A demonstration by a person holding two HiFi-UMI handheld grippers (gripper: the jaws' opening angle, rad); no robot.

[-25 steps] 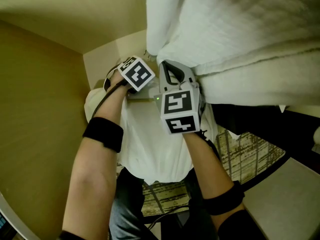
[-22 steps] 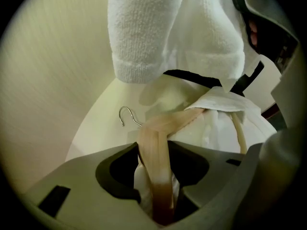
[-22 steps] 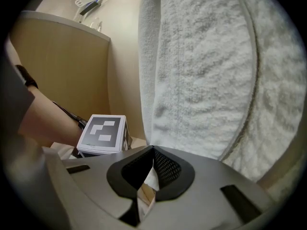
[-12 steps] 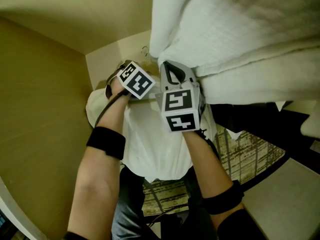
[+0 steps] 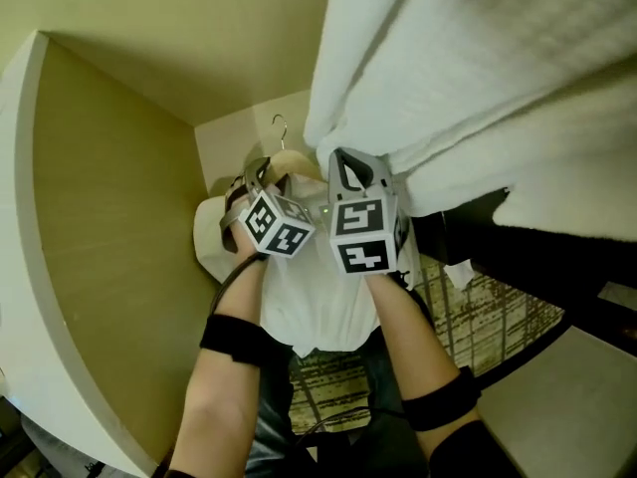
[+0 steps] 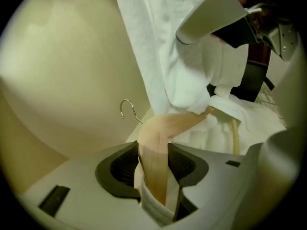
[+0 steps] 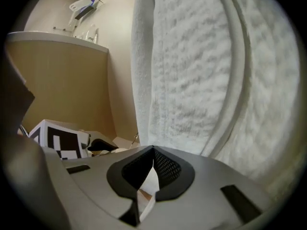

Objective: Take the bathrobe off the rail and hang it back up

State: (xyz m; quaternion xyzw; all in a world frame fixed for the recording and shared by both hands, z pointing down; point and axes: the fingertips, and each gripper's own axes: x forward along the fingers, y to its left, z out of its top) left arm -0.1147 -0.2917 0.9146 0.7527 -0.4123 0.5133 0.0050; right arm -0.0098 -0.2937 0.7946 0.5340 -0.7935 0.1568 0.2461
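clamping the left gripper on the hanger and the right gripper on bathrobe cloth, a careless tilt may slide the bathrobe off.

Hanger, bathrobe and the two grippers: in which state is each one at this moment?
hanger: tilted, its hook free in the air and caught on nothing.
bathrobe: draped on the hanger, hanging below both grippers.
left gripper: shut on the hanger's wooden shoulder, with some robe cloth in the grip.
right gripper: shut on a thin white fold of the bathrobe.
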